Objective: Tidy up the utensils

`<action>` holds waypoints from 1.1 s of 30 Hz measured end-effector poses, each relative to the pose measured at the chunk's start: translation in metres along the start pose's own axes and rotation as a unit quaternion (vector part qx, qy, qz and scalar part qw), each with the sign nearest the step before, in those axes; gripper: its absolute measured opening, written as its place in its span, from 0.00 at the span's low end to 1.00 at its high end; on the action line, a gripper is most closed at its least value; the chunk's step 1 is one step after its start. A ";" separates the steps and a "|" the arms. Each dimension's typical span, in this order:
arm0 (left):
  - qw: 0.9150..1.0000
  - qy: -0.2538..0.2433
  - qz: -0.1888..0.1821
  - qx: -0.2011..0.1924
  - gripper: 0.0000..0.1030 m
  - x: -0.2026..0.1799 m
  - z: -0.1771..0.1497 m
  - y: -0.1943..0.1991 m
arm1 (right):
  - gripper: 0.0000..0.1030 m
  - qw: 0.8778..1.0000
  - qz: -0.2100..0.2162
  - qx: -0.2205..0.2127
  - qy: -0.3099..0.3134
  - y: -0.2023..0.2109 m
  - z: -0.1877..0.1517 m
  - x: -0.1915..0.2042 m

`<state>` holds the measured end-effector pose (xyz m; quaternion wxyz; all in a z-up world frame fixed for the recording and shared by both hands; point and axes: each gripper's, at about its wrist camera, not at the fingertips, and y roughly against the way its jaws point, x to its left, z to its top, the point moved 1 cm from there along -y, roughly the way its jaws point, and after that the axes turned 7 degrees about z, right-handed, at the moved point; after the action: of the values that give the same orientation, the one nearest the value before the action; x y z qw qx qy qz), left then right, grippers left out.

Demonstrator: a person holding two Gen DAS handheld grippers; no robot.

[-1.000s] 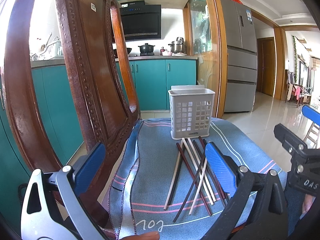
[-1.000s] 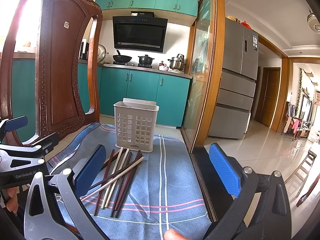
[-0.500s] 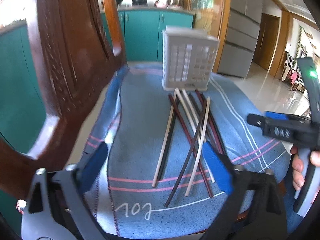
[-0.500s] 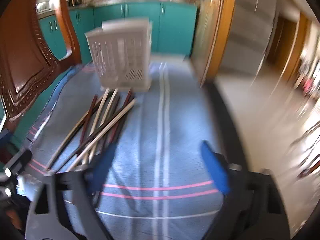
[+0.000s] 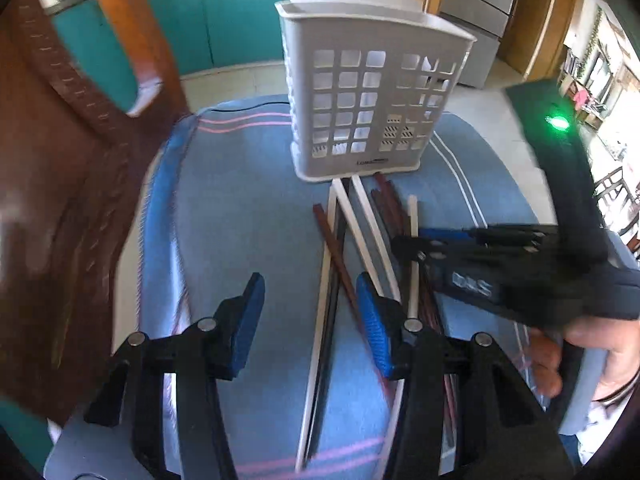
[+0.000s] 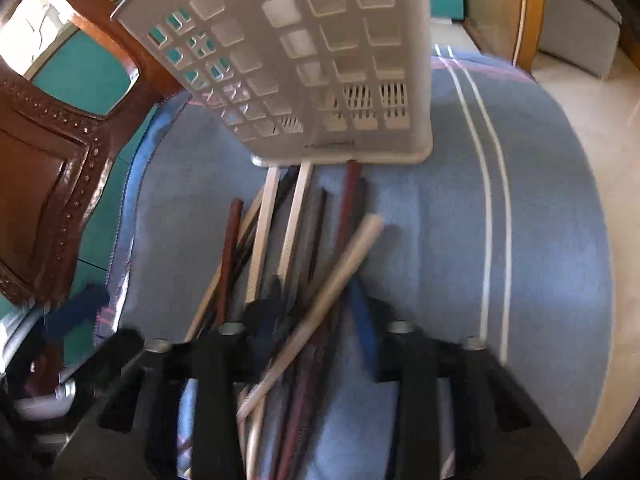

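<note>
1. I am seeing a white basket (image 5: 372, 92) with a grid of square holes.
2. The chopsticks (image 6: 280, 248) are showing cream, dark red and black.
3. The cloth (image 5: 240, 200) is showing blue with pink and white stripes.

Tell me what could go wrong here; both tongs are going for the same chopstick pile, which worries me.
1. The right tongs, just closing, straddle several crossed chopsticks; they may grab a mixed bunch.
2. The left tongs, also just closing with chopsticks between them, sit close beside the right tongs; they could collide.
</note>
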<state>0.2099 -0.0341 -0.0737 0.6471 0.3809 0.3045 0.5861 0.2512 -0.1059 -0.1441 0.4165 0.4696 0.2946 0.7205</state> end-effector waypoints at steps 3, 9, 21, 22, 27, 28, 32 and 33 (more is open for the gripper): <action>0.999 0.026 -0.028 0.026 0.48 0.003 0.003 -0.021 | 0.07 1.000 0.019 -0.001 -0.012 0.006 0.004 -0.008; 0.998 0.031 -0.026 0.052 0.49 -0.007 -0.008 -0.053 | 0.06 0.999 -0.023 -0.039 -0.018 0.027 0.008 -0.026; 0.997 0.067 -0.009 0.030 0.09 -0.009 -0.010 -0.049 | 0.25 0.997 -0.051 -0.052 -0.001 0.038 -0.006 -0.036; 0.997 0.069 -0.008 0.019 0.08 -0.008 -0.010 -0.043 | 0.32 0.997 -0.055 -0.054 -0.001 0.041 -0.008 -0.038; 0.997 0.073 -0.025 -0.025 0.07 -0.011 -0.006 -0.013 | 0.35 0.996 -0.068 -0.056 -0.007 0.043 -0.013 -0.047; 0.996 0.073 -0.031 -0.031 0.07 -0.011 -0.006 -0.009 | 0.35 0.996 -0.070 -0.056 -0.009 0.042 -0.015 -0.048; 0.996 0.073 -0.032 -0.033 0.07 -0.005 -0.013 -0.004 | 0.37 0.996 -0.074 -0.055 -0.010 0.040 -0.016 -0.048; 0.996 0.074 -0.030 -0.030 0.07 -0.004 -0.013 -0.007 | 0.38 0.996 -0.075 -0.056 -0.010 0.040 -0.018 -0.047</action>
<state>0.2022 -0.0367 -0.0861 0.6514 0.3072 0.3449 0.6020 0.2322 -0.1666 -0.1386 0.4973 0.4293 0.2843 0.6982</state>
